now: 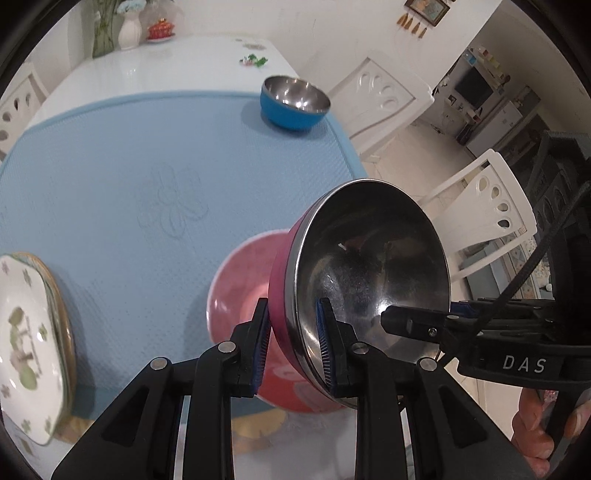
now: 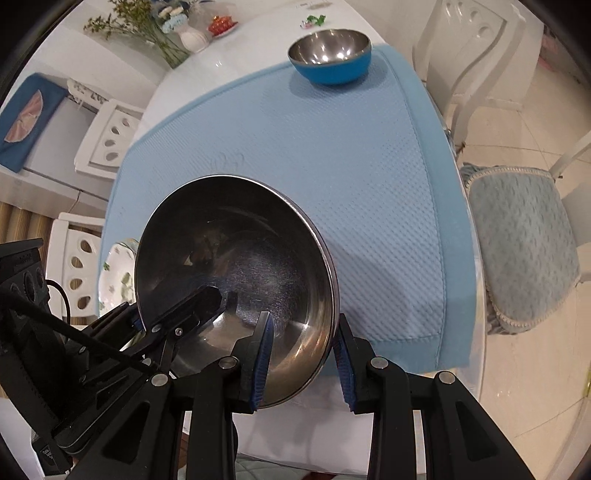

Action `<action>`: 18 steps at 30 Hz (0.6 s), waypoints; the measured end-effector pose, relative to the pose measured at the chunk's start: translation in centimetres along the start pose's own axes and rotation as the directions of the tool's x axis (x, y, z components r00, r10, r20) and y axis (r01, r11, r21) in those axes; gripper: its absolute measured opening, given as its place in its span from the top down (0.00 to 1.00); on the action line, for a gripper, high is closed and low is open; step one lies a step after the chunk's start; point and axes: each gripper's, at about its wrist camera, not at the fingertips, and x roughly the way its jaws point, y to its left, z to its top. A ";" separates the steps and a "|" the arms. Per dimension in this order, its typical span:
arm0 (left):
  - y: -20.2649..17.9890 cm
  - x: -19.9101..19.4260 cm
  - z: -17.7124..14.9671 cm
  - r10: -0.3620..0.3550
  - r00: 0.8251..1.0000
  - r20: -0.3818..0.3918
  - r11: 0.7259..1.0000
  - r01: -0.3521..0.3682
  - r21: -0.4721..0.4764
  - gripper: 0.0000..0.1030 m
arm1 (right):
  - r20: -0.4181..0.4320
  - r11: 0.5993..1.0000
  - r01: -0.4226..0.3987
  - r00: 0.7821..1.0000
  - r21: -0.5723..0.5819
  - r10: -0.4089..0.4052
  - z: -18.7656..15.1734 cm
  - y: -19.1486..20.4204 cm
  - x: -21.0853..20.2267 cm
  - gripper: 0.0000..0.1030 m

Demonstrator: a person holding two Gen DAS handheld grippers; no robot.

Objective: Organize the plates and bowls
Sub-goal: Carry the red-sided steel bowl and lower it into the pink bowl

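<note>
A pink bowl with a steel inside [image 1: 373, 273] is held tilted above a pink plate [image 1: 243, 295] on the blue mat. My left gripper [image 1: 293, 347] is shut on its near rim. My right gripper [image 2: 304, 354] straddles the opposite rim of the same bowl [image 2: 236, 266], with a gap showing at the outer pad; it shows from the side in the left wrist view [image 1: 413, 325]. A blue bowl with a steel inside [image 1: 293, 101] [image 2: 330, 55] stands at the mat's far edge. A stack of flowered plates [image 1: 26, 343] [image 2: 118, 273] sits at the left.
The blue mat [image 1: 147, 166] [image 2: 351, 166] covers the near part of a white table [image 1: 166, 62]. Vases and a red dish [image 1: 160, 31] stand at the far end. White chairs [image 1: 487, 206] [image 2: 517, 236] ring the table.
</note>
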 end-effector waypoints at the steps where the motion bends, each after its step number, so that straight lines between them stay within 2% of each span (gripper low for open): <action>1: 0.0 0.1 -0.1 0.002 1.000 -0.005 1.000 -0.002 -0.001 0.80 | -0.002 1.000 0.002 1.000 -0.001 -0.002 0.0 0.0 0.1 0.69; 15: 1.3 1.9 -1.5 0.000 0.997 -0.075 0.998 -0.004 -0.060 0.80 | -0.067 1.000 0.007 0.998 -0.008 -0.008 -0.4 0.2 1.7 0.69; 18: 1.6 1.8 -1.5 0.024 0.997 -0.069 0.998 -0.028 -0.057 0.75 | -0.062 1.000 0.019 0.998 -0.023 -0.020 -0.6 0.5 1.7 0.69</action>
